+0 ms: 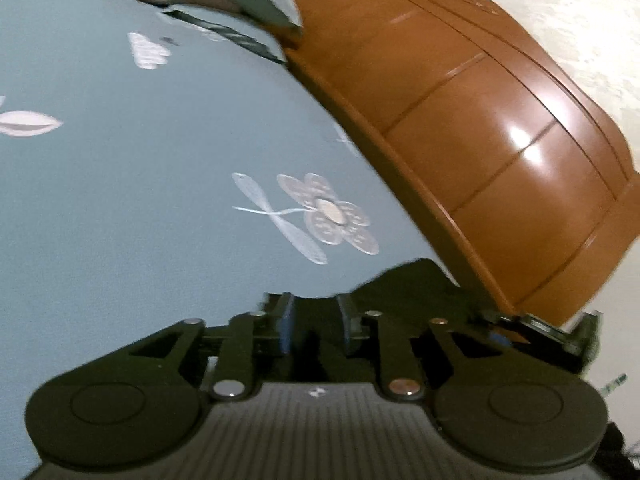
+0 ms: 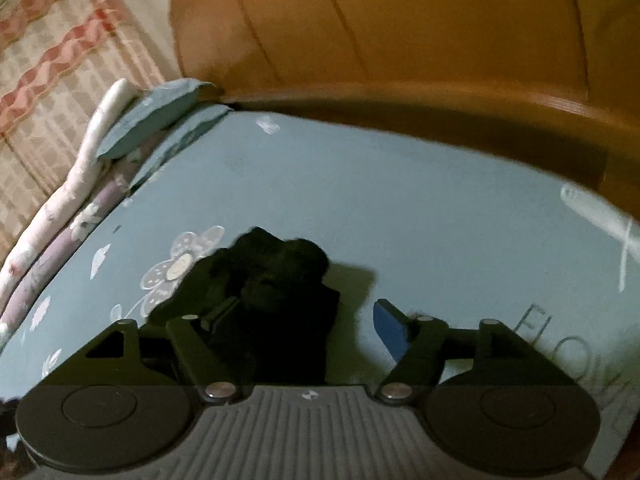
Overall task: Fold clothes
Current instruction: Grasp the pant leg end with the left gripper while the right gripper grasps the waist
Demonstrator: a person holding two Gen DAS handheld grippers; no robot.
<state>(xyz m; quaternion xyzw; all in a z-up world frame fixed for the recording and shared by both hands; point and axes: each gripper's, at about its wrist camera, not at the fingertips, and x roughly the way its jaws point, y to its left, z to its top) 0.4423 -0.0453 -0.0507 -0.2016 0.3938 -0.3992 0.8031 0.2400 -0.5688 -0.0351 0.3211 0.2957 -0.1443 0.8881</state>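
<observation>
I am working at the bed [image 1: 120, 200], beside its wooden footboard [image 1: 480, 140]: left gripper [image 1: 314, 320], jaws narrowly parted, possibly pinching the dark garment [image 2: 272, 280]; right gripper [image 2: 308, 328] standing wide, the cloth bunched between, ungripped. Folding looks barely begun.

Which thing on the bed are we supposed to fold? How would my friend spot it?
Find the bed with the blue-grey flowered sheet and the orange-brown wooden headboard. On the sheet, beside a big white stitched flower, lies a small bunched-up black garment. It is the only dark thing there; the folded bedding at the edge is pale and flowery.
</observation>
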